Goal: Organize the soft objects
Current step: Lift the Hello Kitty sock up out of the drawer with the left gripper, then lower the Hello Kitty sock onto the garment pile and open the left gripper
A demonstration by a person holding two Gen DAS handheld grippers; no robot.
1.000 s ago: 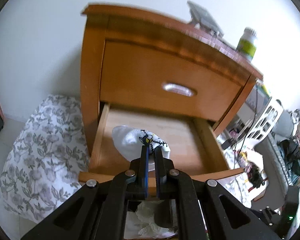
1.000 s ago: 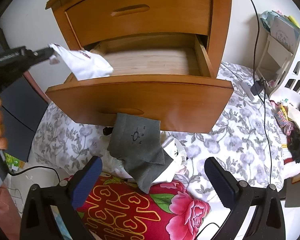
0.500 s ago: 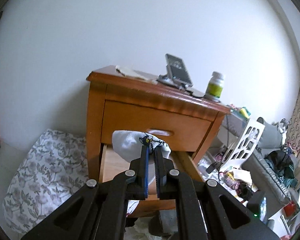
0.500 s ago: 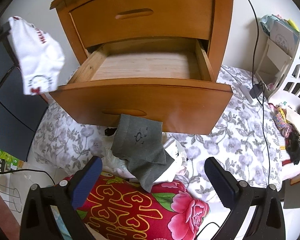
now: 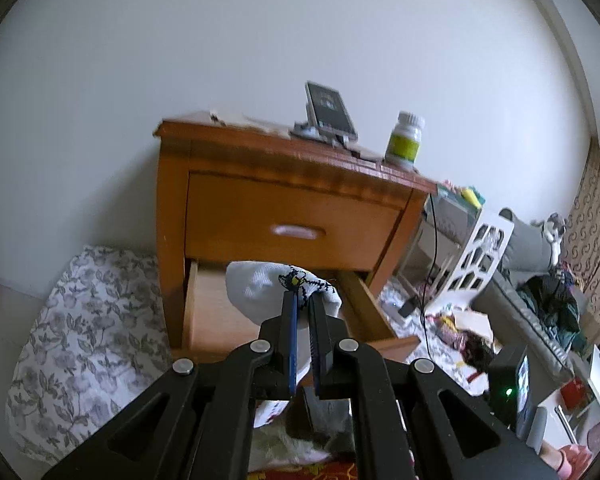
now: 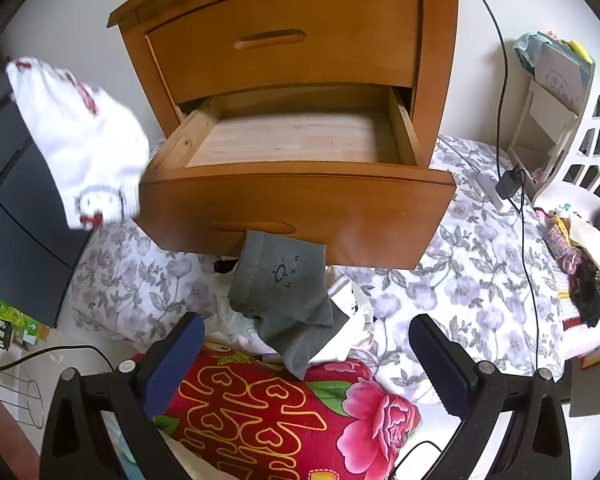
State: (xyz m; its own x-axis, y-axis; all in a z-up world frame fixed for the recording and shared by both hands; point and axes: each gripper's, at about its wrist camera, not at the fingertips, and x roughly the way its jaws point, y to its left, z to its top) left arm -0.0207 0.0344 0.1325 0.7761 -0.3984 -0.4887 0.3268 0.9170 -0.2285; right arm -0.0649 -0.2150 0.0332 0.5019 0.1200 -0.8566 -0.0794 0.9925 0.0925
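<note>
Left gripper (image 5: pixel 304 300) pinches white sock (image 5: pixel 260 290); right gripper (image 6: pixel 306 344) gapes.

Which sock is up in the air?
The white sock with the kitty face, pinched by the left gripper. The grey sock lies on the pile below the open drawer.

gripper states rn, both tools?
Left tool: closed on the white sock.
Right tool: open, holding nothing.
</note>
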